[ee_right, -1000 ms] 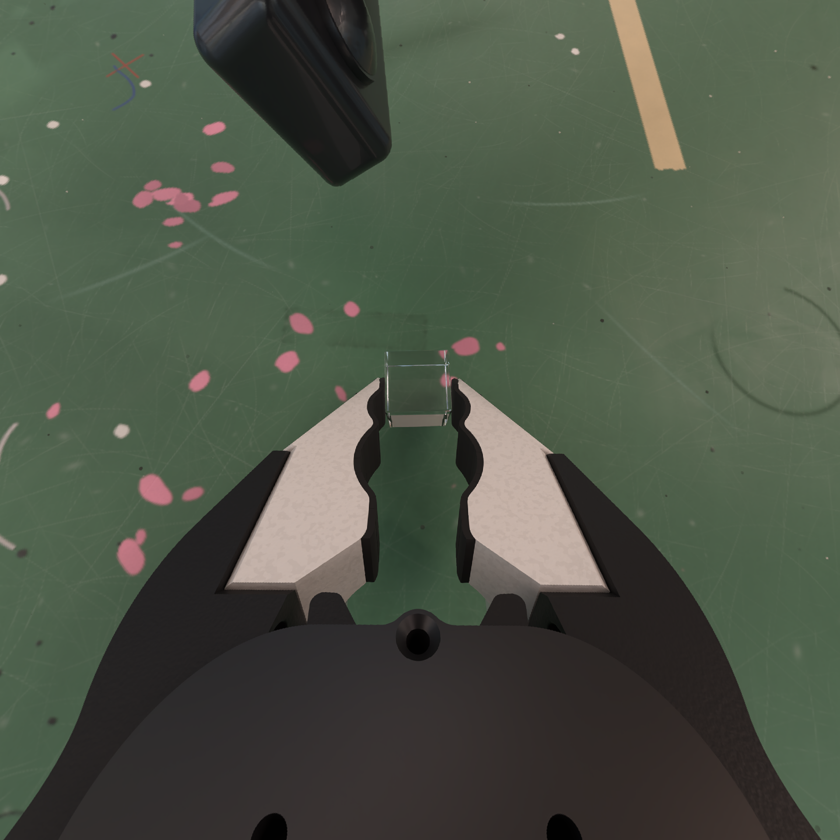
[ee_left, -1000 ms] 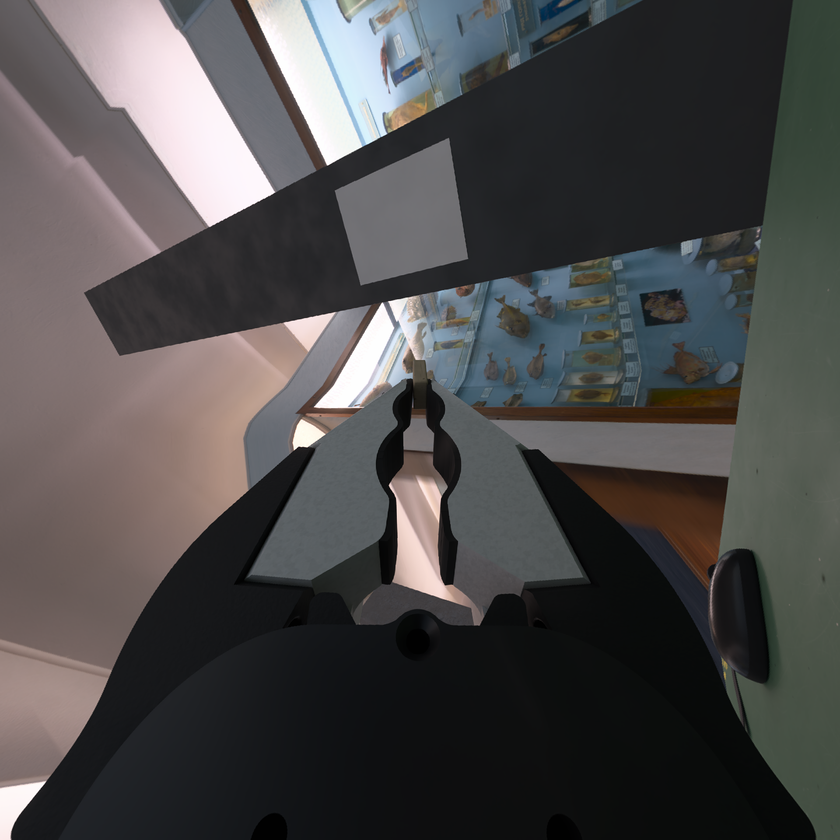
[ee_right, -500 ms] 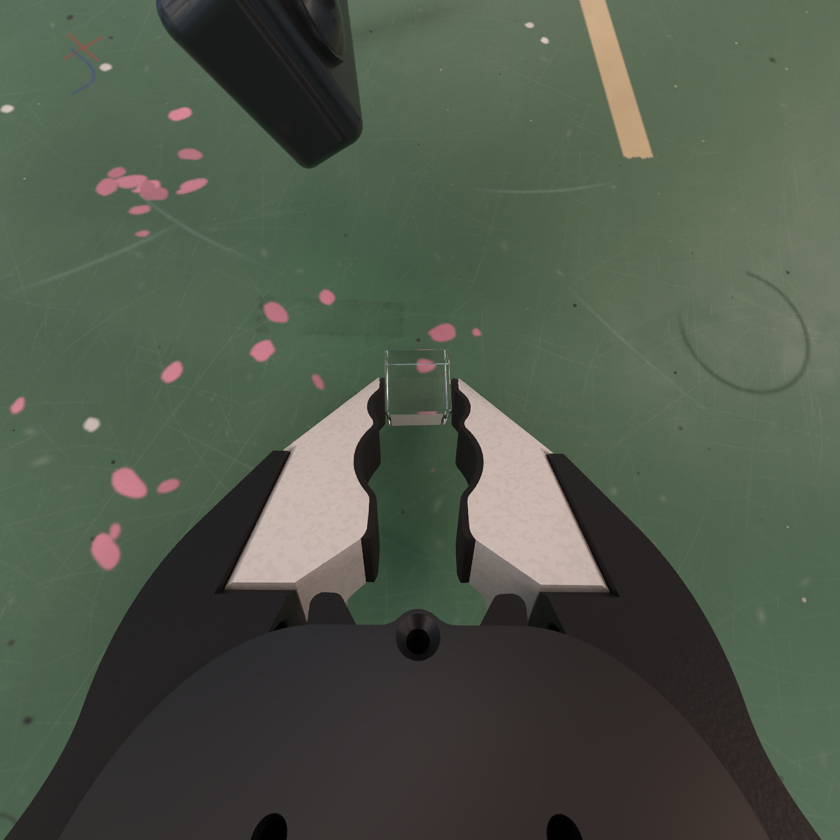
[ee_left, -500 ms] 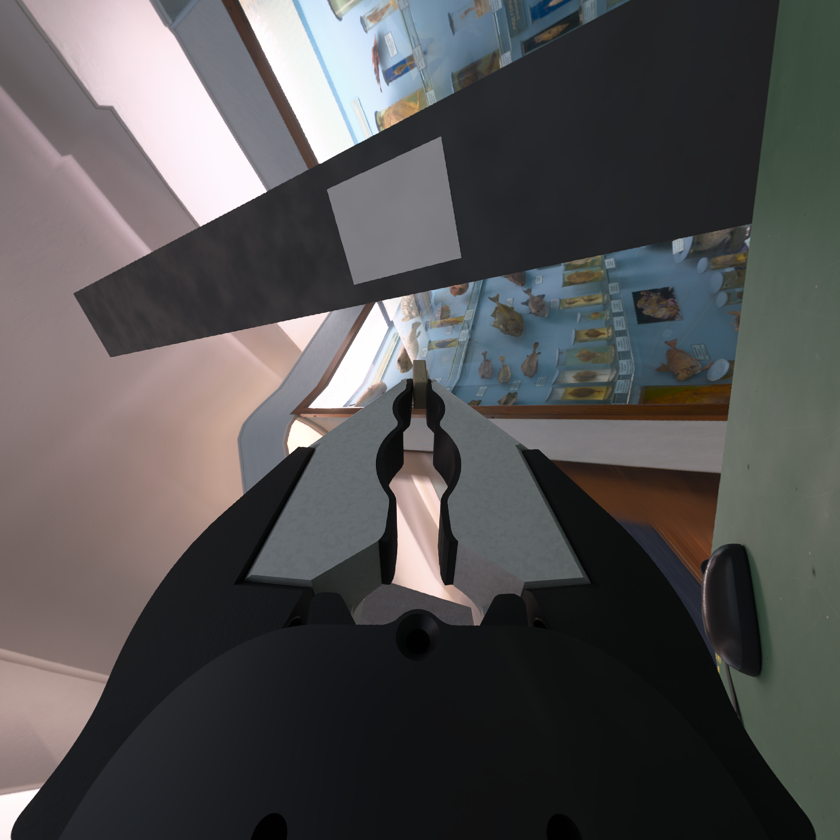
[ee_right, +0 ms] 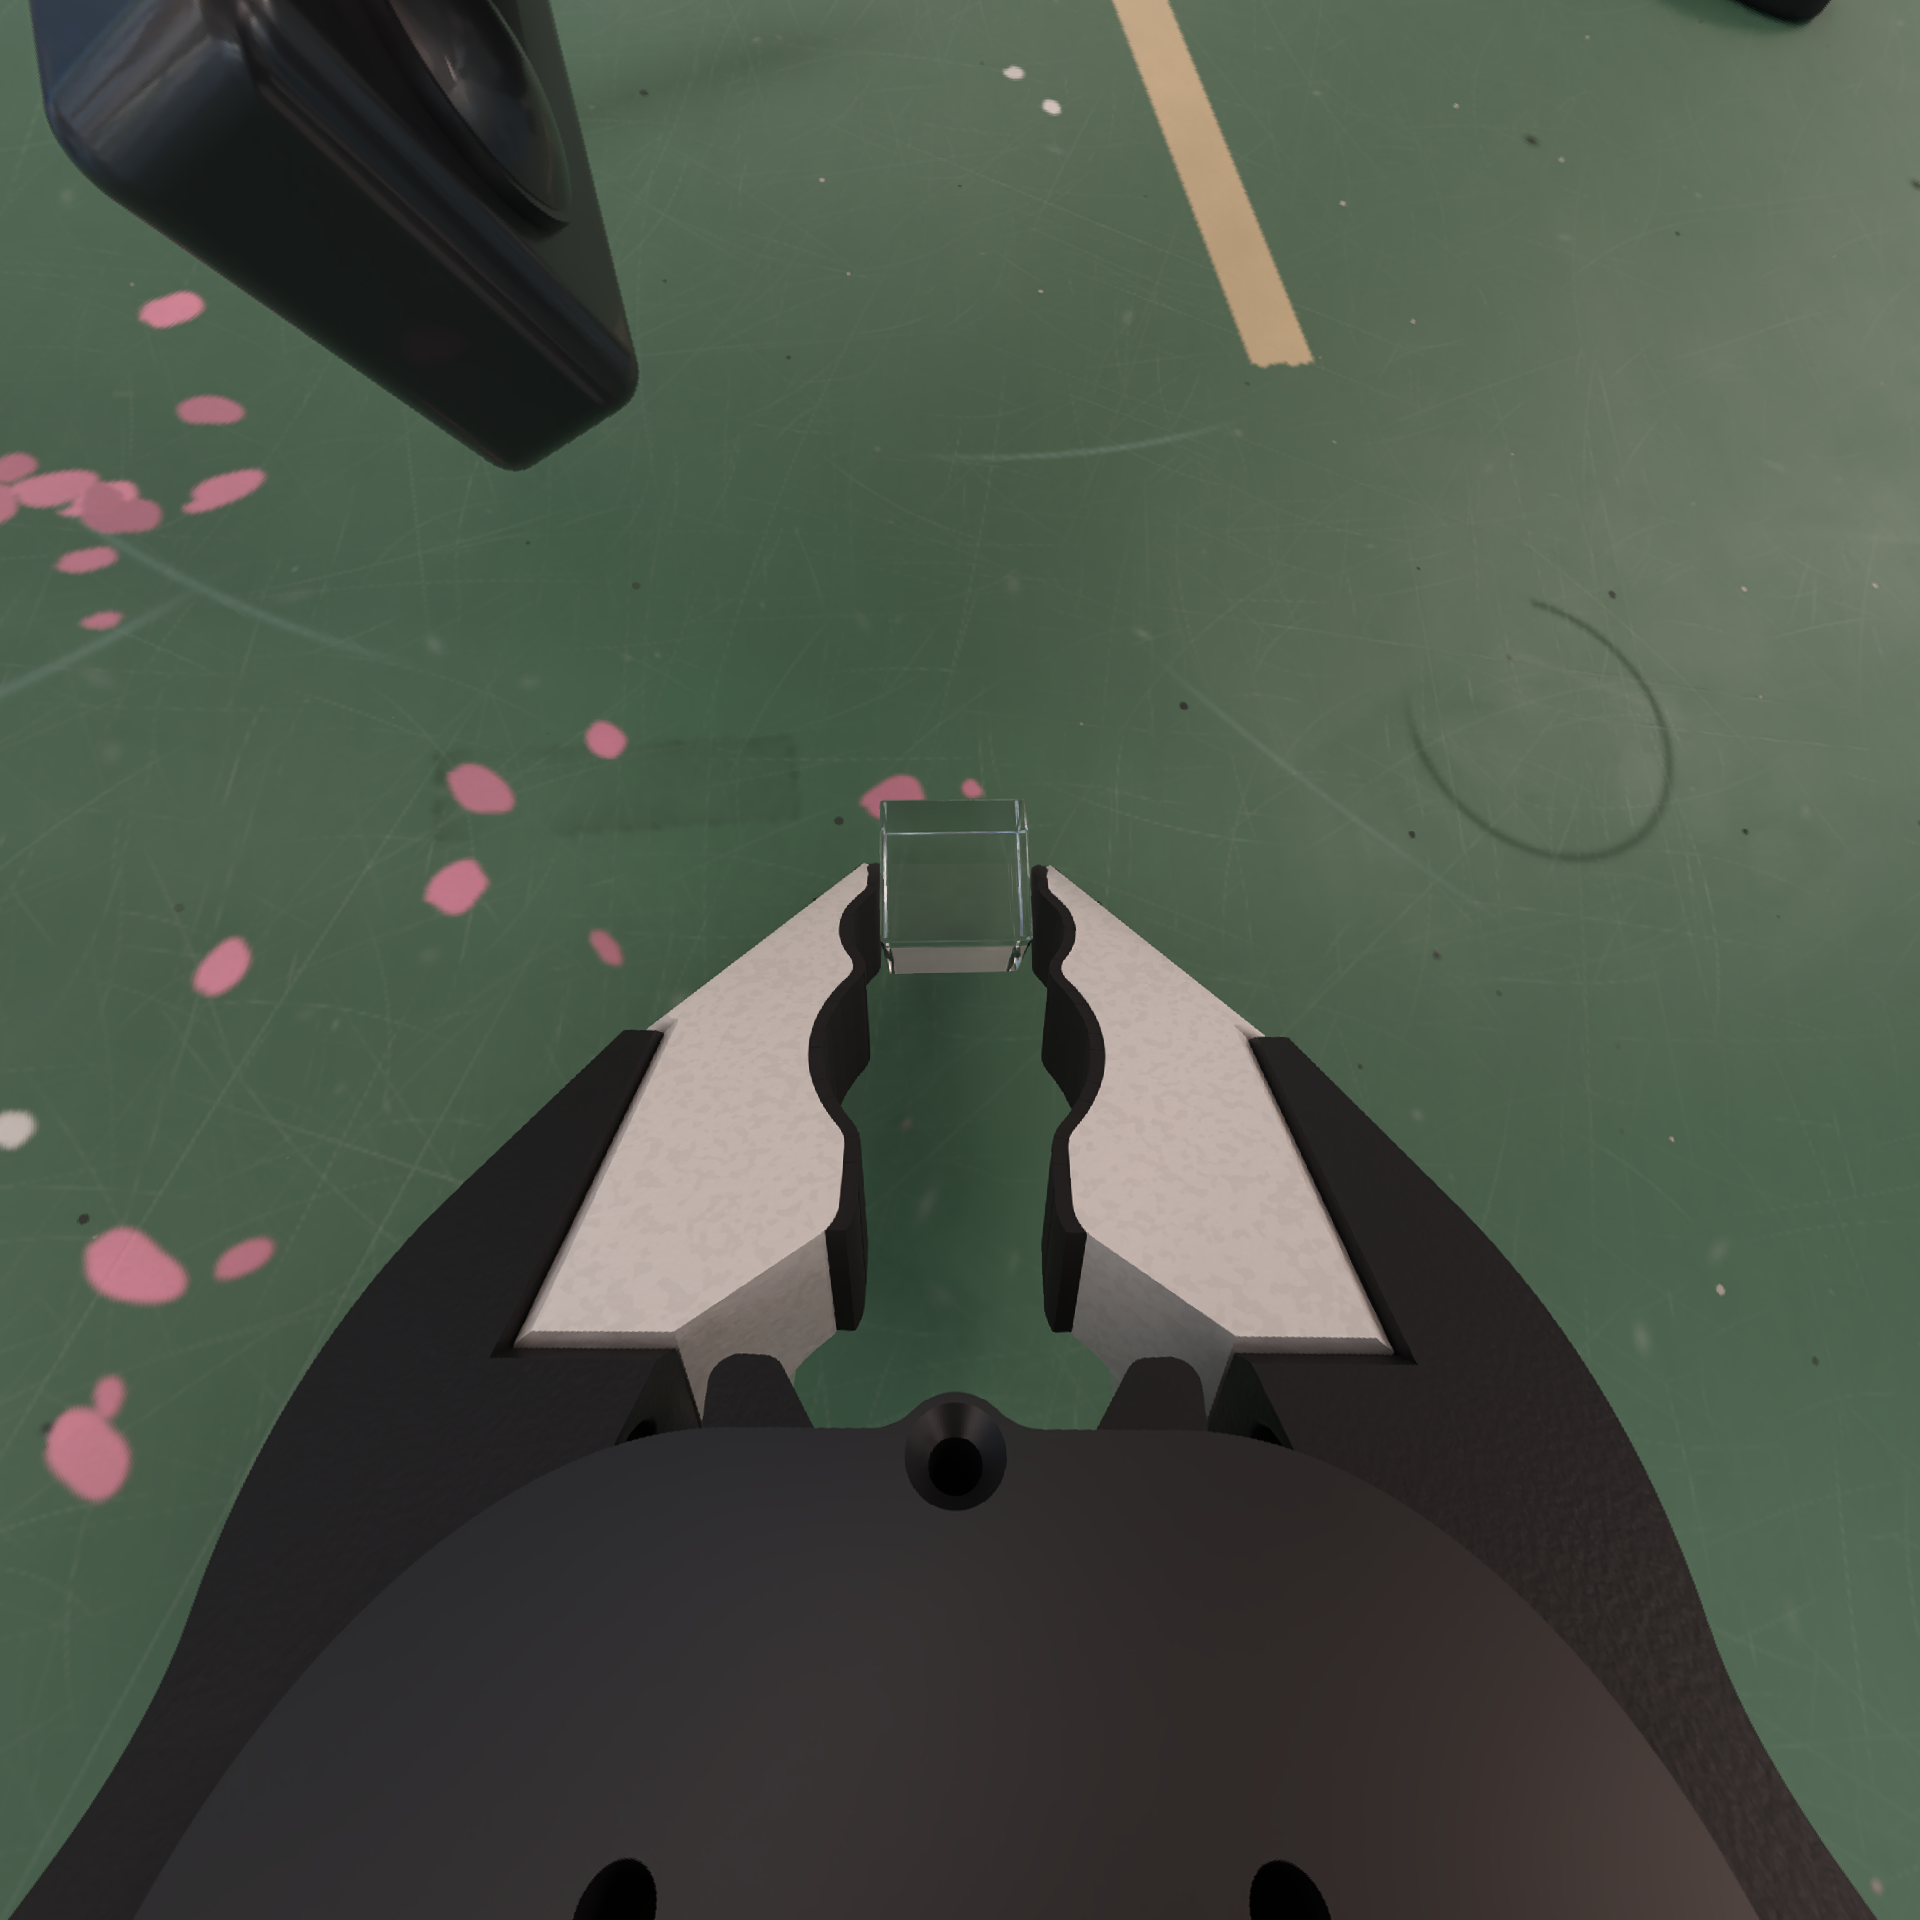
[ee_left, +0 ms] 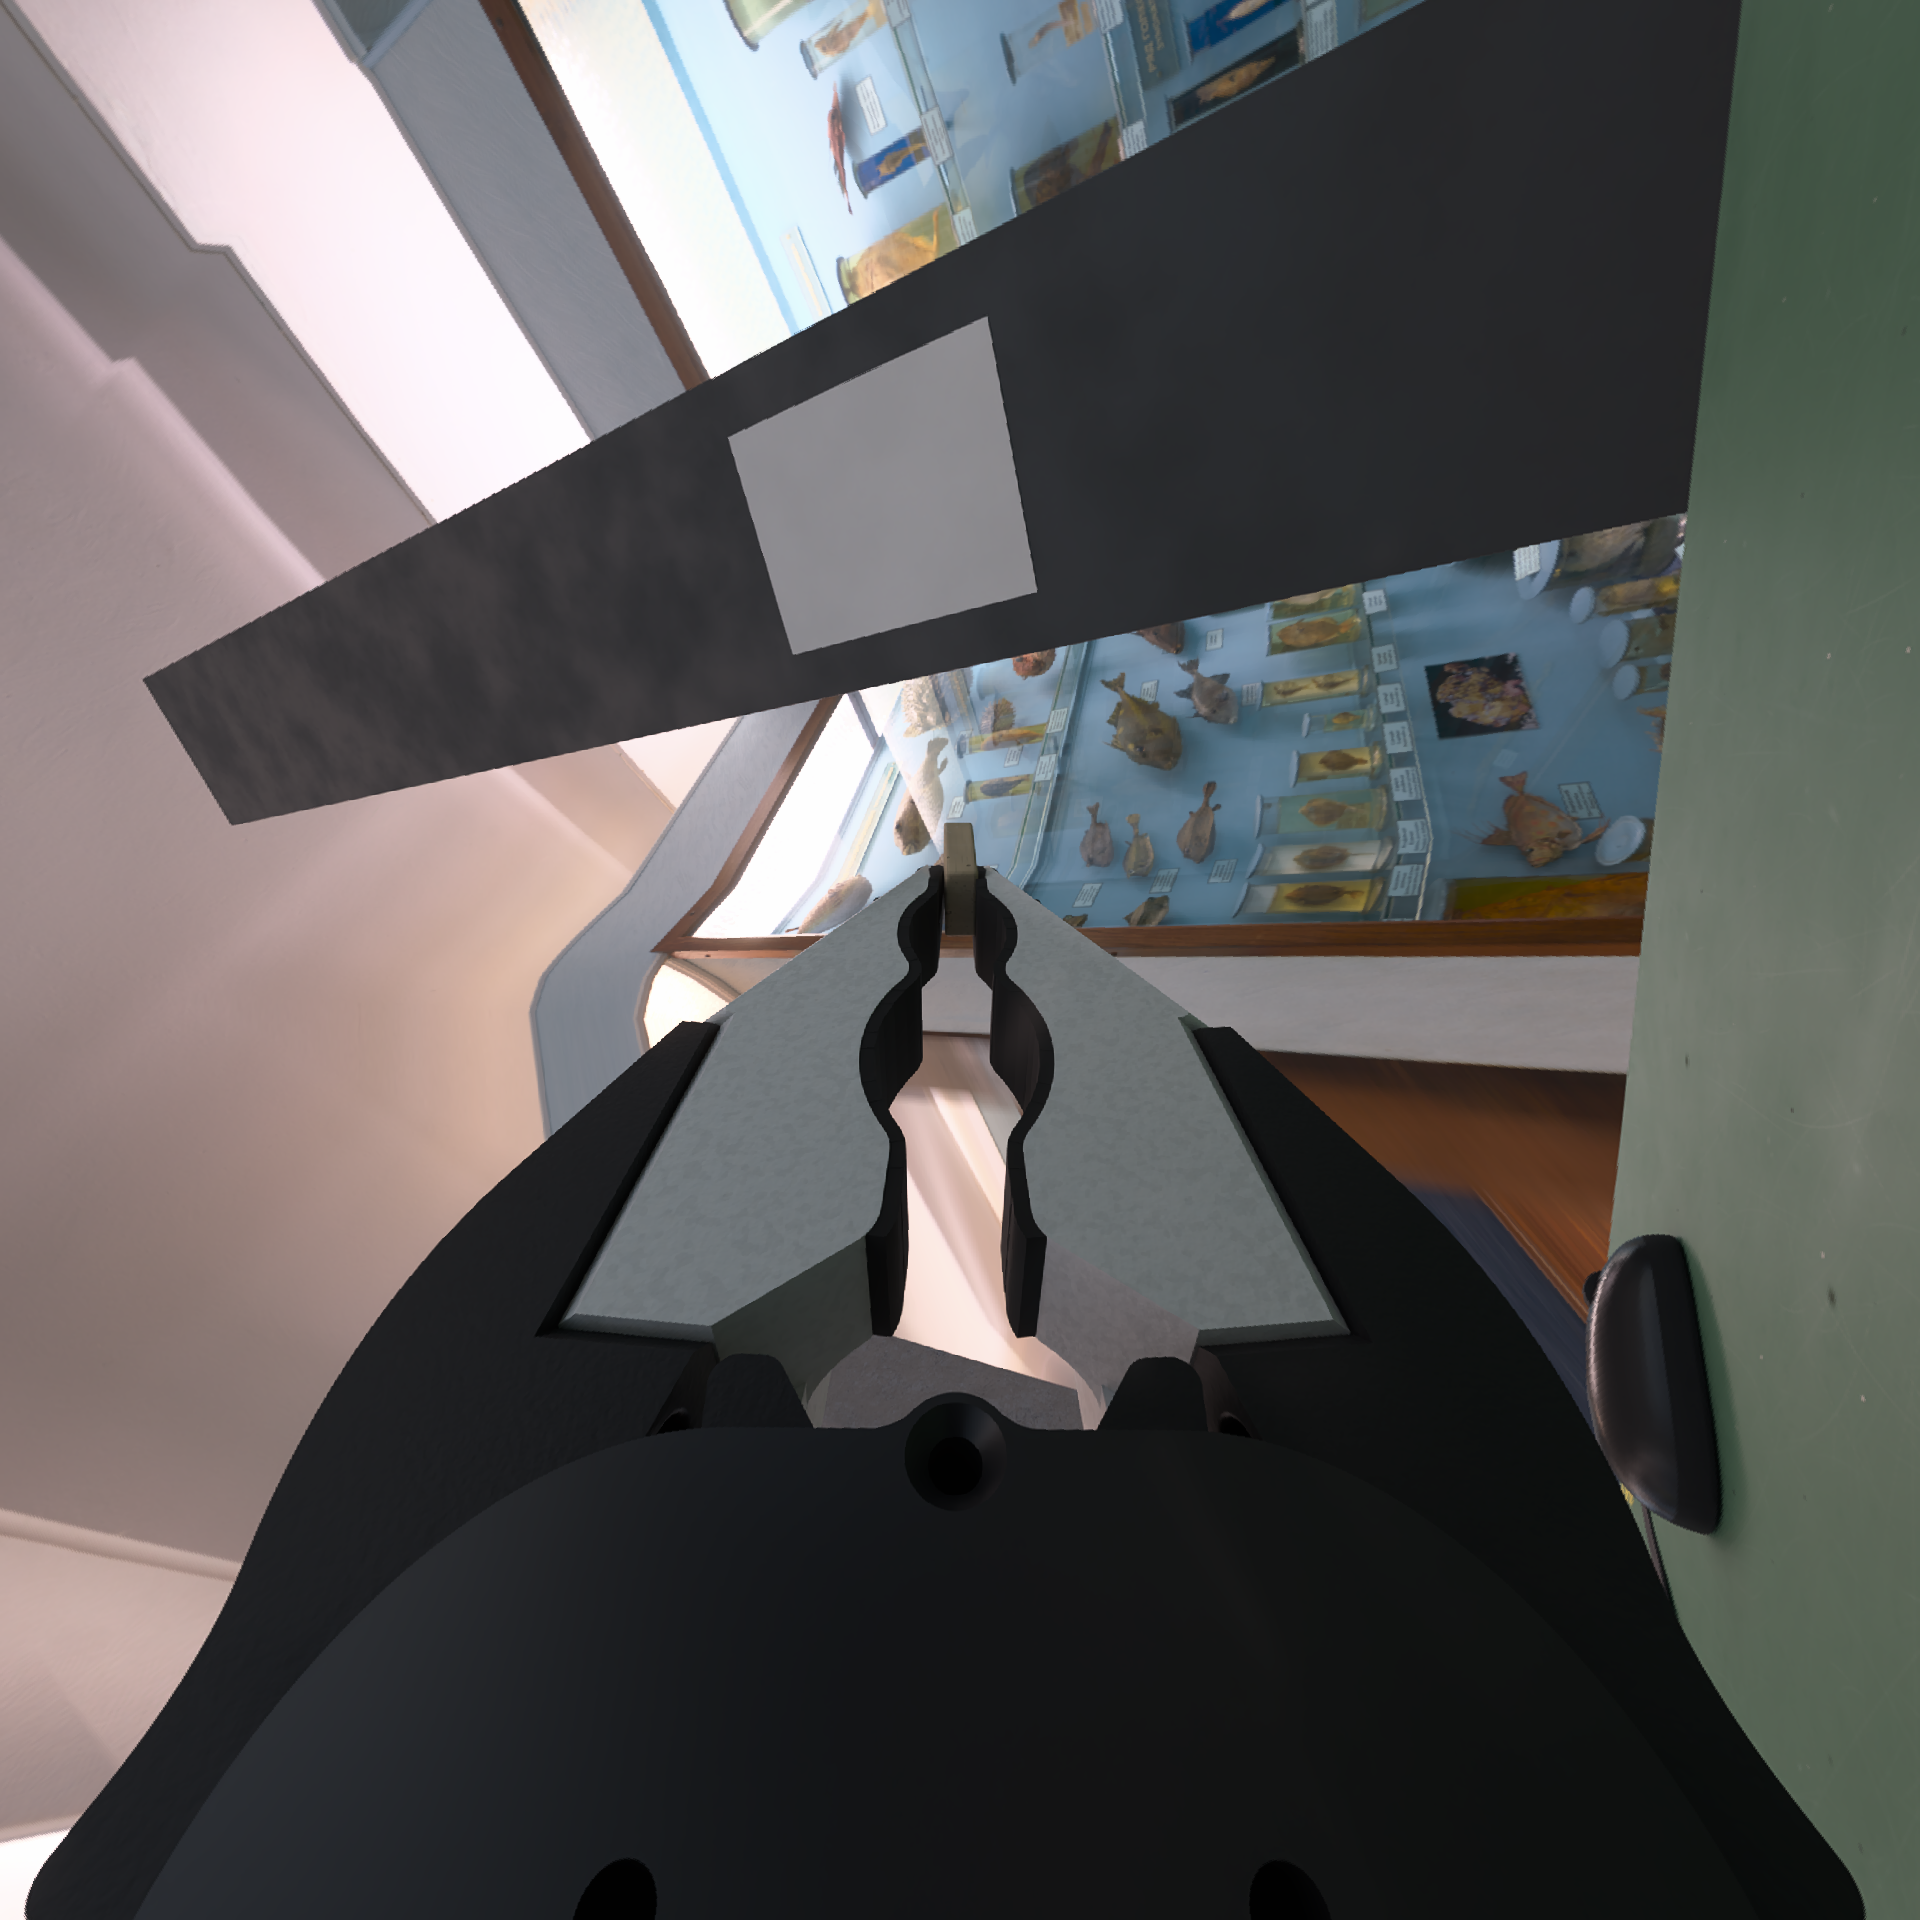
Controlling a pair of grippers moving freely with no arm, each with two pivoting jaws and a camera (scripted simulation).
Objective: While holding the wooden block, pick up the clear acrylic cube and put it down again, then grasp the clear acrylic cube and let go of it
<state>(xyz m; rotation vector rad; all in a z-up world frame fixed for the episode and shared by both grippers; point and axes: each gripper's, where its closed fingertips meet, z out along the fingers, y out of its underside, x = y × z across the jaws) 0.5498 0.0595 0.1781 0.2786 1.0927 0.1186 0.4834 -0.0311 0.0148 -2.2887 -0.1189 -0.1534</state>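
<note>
My right gripper (ee_right: pixel 954 904) is shut on the clear acrylic cube (ee_right: pixel 954 894) at its fingertips. It holds the cube in the air above the green table (ee_right: pixel 1351 935). A faint shadow (ee_right: pixel 675 779) lies on the table to the left of the cube. My left gripper (ee_left: pixel 958 883) is shut on the thin wooden block (ee_left: pixel 960 860), which sticks out past the fingertips. The left gripper points away from the table and is tilted on its side. It also shows in the right wrist view as a black body (ee_right: pixel 343 208) hanging at the top left.
The green table has pink paint spots (ee_right: pixel 135 1268), a tan tape strip (ee_right: pixel 1216 187) and a scratched ring (ee_right: pixel 1538 727). In the left wrist view the table (ee_left: pixel 1808 727) stands as a green slab at the right with a black rounded thing (ee_left: pixel 1652 1382) against it. A dark bar (ee_left: pixel 935 499) crosses above.
My right gripper has risen and moved right with the cube; the table marks have slid left and shrunk. The left gripper's body looms larger in the right view and still holds the block.
</note>
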